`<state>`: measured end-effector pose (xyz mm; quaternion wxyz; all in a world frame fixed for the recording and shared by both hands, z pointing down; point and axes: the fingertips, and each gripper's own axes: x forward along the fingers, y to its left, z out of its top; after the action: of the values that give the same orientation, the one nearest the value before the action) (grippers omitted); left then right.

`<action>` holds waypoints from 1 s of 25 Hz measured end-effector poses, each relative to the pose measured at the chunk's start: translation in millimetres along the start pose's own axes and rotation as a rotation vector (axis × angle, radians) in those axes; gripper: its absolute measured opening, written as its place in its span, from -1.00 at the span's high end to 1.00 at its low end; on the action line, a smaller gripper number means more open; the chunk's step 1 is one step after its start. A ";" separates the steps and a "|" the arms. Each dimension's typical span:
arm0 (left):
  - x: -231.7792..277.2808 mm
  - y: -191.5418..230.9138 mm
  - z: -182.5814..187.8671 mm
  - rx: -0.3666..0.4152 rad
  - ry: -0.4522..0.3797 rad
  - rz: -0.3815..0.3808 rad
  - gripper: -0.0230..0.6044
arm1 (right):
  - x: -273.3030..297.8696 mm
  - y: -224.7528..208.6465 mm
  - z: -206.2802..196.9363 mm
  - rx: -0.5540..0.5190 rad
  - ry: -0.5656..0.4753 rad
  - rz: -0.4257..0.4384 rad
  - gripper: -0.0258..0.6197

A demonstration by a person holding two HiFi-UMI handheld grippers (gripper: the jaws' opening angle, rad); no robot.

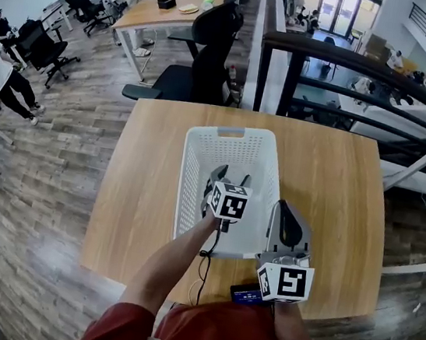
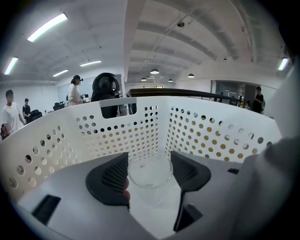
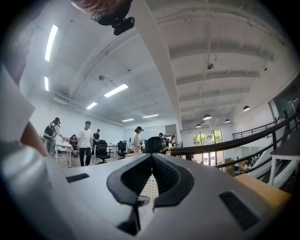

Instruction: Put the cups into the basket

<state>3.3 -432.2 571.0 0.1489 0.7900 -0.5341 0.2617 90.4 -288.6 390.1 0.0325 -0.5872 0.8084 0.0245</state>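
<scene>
A white perforated basket point(image 1: 199, 155) stands on the wooden table point(image 1: 336, 190). My left gripper point(image 1: 230, 178) reaches down inside it. In the left gripper view a clear cup point(image 2: 150, 169) sits upright between the two dark pads point(image 2: 108, 180), which press on its sides, with the basket's walls point(image 2: 61, 140) all around. My right gripper point(image 1: 285, 213) hangs just outside the basket's right wall, jaws shut with nothing between them. In the right gripper view point(image 3: 151, 158) its tips meet and point up toward the room.
A small dark device point(image 1: 247, 293) lies at the table's near edge, and a black cable point(image 1: 204, 265) hangs by it. A black office chair point(image 1: 201, 61) stands behind the table's far side. A dark railing point(image 1: 368, 73) runs at the back right. People stand far off.
</scene>
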 end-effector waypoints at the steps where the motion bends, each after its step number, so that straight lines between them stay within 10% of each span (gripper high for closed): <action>1: 0.7 0.6 -1.4 -0.001 0.005 0.003 0.00 | 0.1 0.0 0.2 0.000 0.000 0.000 0.88; 25: 0.9 7.7 -4.3 -0.066 0.005 0.018 0.00 | 4.1 2.4 2.7 -0.006 -0.001 0.009 0.88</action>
<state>-4.6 -433.7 574.8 0.1739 0.7791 -0.5492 0.2475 86.9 -291.5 387.1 0.0307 -0.5837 0.8109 0.0274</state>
